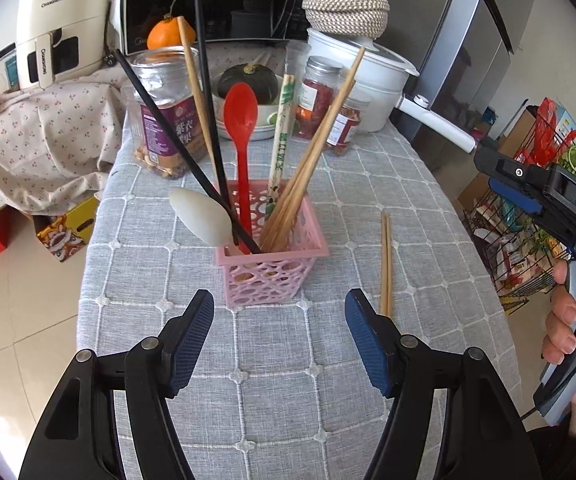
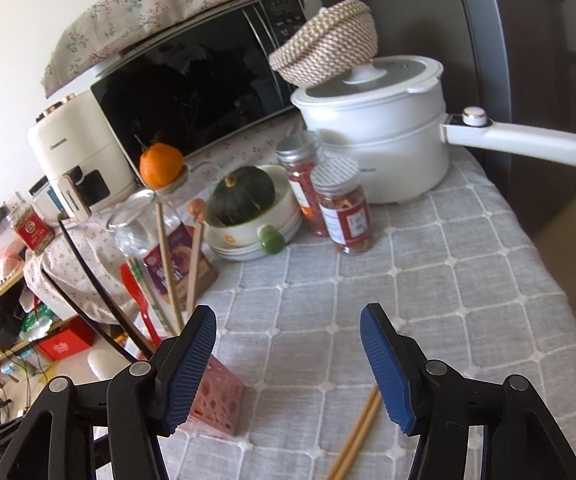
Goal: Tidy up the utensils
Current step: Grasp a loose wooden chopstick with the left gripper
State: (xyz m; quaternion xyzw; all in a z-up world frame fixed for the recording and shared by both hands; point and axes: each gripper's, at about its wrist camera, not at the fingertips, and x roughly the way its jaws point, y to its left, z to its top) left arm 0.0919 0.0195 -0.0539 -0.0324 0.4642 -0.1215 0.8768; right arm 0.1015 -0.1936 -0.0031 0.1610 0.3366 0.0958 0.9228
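Grey checked cloth covers the worktop beneath me. Both my left gripper and right gripper have their fingers apart, gripping nothing. A loose pair of chopsticks lies beside the pink basket, which holds spoons and chopsticks upright; jars stand beyond.
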